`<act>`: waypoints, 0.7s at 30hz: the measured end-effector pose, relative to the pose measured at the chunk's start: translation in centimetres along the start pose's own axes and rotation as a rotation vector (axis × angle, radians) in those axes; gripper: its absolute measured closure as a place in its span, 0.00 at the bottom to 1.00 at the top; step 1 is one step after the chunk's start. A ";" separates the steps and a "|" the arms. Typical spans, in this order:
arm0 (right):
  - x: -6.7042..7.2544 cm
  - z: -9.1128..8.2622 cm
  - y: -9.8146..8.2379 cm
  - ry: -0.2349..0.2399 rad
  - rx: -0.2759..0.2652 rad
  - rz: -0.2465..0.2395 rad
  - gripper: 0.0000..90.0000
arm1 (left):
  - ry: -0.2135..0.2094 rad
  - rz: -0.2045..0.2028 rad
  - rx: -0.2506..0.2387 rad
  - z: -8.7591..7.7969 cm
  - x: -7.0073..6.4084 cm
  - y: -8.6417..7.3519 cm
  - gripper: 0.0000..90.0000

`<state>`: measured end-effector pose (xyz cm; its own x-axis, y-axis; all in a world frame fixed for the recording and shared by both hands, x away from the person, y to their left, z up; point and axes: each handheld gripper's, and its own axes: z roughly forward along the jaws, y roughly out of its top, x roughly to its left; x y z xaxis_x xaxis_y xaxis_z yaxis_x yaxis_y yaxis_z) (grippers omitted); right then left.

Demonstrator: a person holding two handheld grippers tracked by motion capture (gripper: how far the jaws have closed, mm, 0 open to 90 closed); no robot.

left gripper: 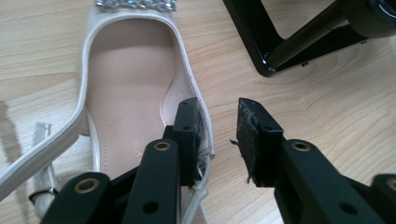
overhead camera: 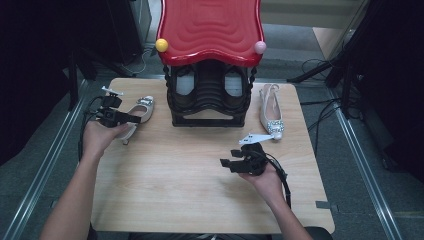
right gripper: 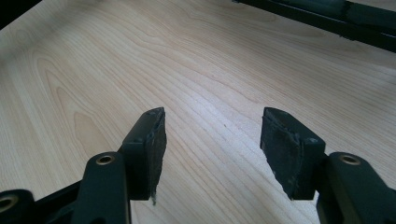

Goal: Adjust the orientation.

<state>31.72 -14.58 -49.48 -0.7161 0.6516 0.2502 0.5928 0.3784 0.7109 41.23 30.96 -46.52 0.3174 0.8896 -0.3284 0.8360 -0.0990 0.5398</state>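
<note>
A beige slingback shoe (overhead camera: 144, 106) with a rhinestone buckle lies left of the rack; in the left gripper view this shoe (left gripper: 126, 84) shows its insole and heel strap. My left gripper (overhead camera: 136, 119) (left gripper: 217, 123) is open at its heel end. One pad is inside the shoe against the side wall, the other is outside over the wood, and a gap shows between them. The matching shoe (overhead camera: 271, 112) lies right of the rack, toe toward me. My right gripper (overhead camera: 226, 164) (right gripper: 212, 126) stands open over bare wood, nothing between its pads.
A black shoe rack (overhead camera: 207, 100) with a red wavy top (overhead camera: 210, 27) stands at the back middle of the wooden table (overhead camera: 200, 195); a yellow ball (overhead camera: 161, 45) and a pink ball (overhead camera: 260, 47) sit at its corners. Its black base (left gripper: 261, 42) (right gripper: 327, 18) lies close ahead of both grippers.
</note>
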 end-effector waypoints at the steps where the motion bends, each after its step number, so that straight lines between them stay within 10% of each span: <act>1: 0.0 0.0 0.0 0.000 -0.001 0.000 0.46 | -0.004 0.003 0.010 -0.1 0.1 0.0 0.75; 21: 0.1 0.0 0.0 -0.003 0.004 -0.007 0.46 | 0.060 0.039 -0.045 -4.2 0.8 1.1 0.62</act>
<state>31.68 -14.53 -49.51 -0.7191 0.6508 0.2437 0.5892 0.3851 0.7103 40.56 33.45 -42.94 0.3209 0.9108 -0.2596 0.8021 -0.1155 0.5859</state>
